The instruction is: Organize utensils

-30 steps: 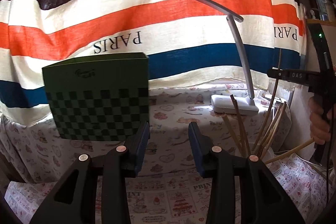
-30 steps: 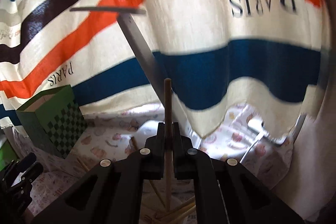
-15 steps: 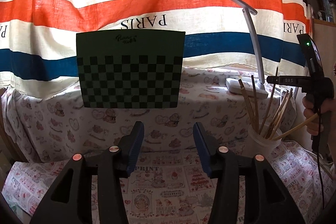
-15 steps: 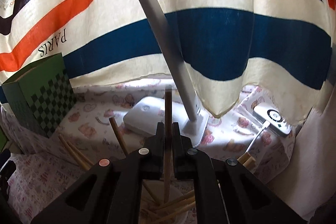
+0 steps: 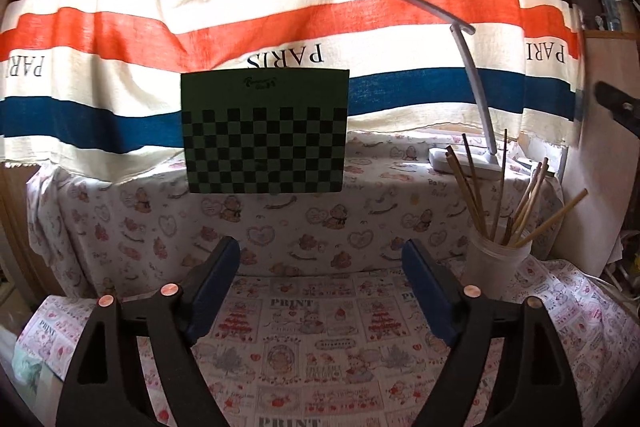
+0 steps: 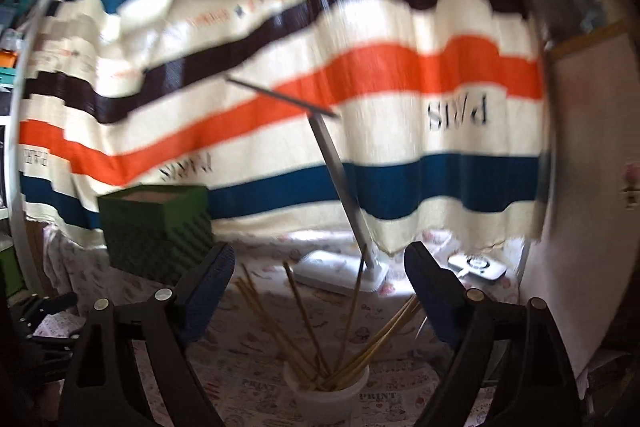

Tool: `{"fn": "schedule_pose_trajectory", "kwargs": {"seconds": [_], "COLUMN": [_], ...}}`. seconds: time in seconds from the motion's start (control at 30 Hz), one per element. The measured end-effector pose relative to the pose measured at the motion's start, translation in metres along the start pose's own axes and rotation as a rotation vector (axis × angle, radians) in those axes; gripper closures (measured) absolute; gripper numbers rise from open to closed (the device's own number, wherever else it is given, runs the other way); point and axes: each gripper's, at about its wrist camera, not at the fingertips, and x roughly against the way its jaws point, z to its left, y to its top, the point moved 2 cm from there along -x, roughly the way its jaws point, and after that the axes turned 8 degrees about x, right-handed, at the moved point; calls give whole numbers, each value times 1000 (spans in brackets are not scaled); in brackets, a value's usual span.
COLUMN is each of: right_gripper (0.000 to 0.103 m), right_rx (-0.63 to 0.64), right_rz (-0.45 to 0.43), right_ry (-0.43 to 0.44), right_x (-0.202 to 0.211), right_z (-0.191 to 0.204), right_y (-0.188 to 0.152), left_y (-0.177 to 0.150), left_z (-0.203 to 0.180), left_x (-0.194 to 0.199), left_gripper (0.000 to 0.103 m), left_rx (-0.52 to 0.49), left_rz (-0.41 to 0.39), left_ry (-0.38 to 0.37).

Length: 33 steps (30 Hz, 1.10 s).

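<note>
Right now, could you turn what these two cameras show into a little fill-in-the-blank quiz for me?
1. The wooden chopsticks stand in a white ____.
2. The green box carries a ____ pattern on its front.
3. The right gripper holds ____ between its open jaws.
4. The thin grey desk lamp stands in front of a ____ cloth.

Missing words: cup; checkered; nothing; striped

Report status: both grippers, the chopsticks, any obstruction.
Left gripper open, empty. Right gripper just opened, empty. Chopsticks standing in white cup. Nothing in the way.
</note>
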Motion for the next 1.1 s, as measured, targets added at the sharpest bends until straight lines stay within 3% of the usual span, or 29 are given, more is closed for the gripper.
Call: {"fn": "schedule_pose_trajectory", "kwargs": {"seconds": [0.2,0.3,0.6,0.8,0.97,1.1], "right_gripper": [3,0,0,0,0,0], "right_rx": [-38,-34,-25,5,0,-12], "right_rz": [18,30,144,164,187,236], "right_ry": [29,7,82,73,40,54], "right_x": [30,23,-9,-13,-21,-30], "right_z": [33,44,62,68,63,61], "right_y": [-40,-60,-106,-117,-126,-131], "left_y": [-16,-25,-39,-50,-51,-53], "left_z": [1,1,2,0,2,1], "left_x": [17,20,21,11,-2,-2], "left_gripper": [7,4,1,0,0,0], "left_rx": [10,-15,-7,-31,0,-6], "left_rz": [-44,-83,-107,-98,-13,-16], "left_ry": [8,51,58,95,91,89]}}
